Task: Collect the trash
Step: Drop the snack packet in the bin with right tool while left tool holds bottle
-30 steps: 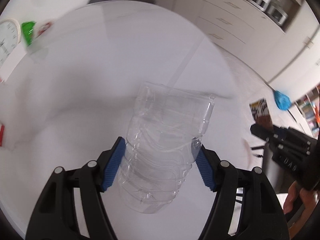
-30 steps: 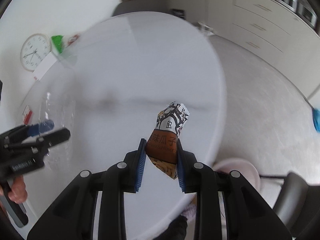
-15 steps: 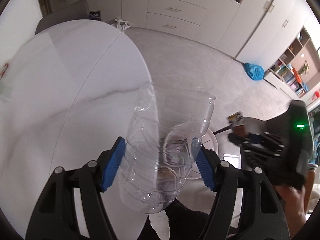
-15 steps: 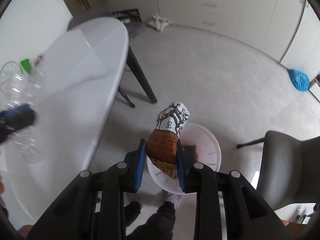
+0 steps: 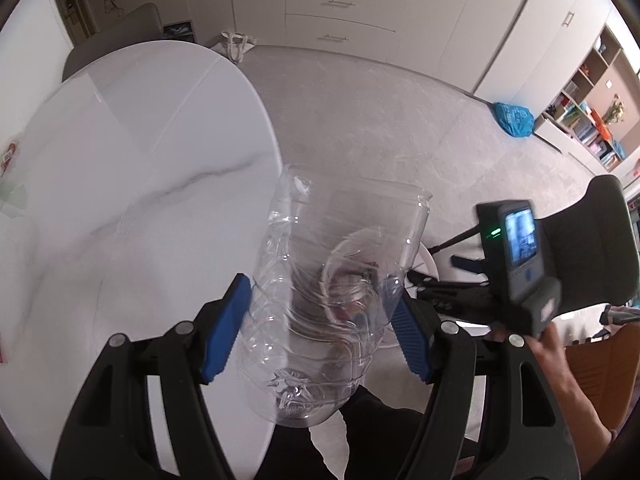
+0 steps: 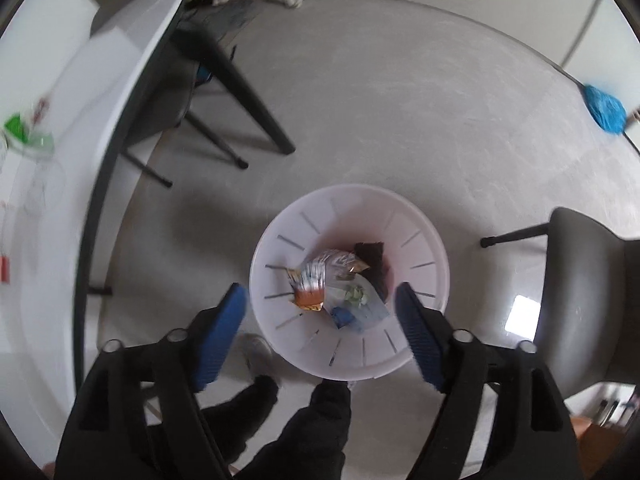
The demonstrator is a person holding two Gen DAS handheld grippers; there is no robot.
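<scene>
My left gripper [image 5: 320,312] is shut on a clear crushed plastic bottle [image 5: 332,280], held at the edge of the white table [image 5: 120,160], above the floor. My right gripper [image 6: 320,312] is open and empty, straight above a white round trash bin [image 6: 416,232] on the floor. The brown and white snack packet [image 6: 316,280] lies inside the bin with other wrappers. The right gripper also shows in the left wrist view [image 5: 460,280], with the bin's rim [image 5: 430,260] seen beside the bottle.
A grey chair [image 6: 588,280] stands right of the bin. The table's dark legs [image 6: 240,92] are to the bin's upper left. A green-topped item [image 6: 20,132] lies on the table. A blue bag [image 6: 604,108] lies on the floor. The person's legs [image 6: 300,420] are below.
Both grippers swung from over the table towards the floor bin. My right gripper opened and the snack packet dropped into the bin. The left still holds the bottle.
</scene>
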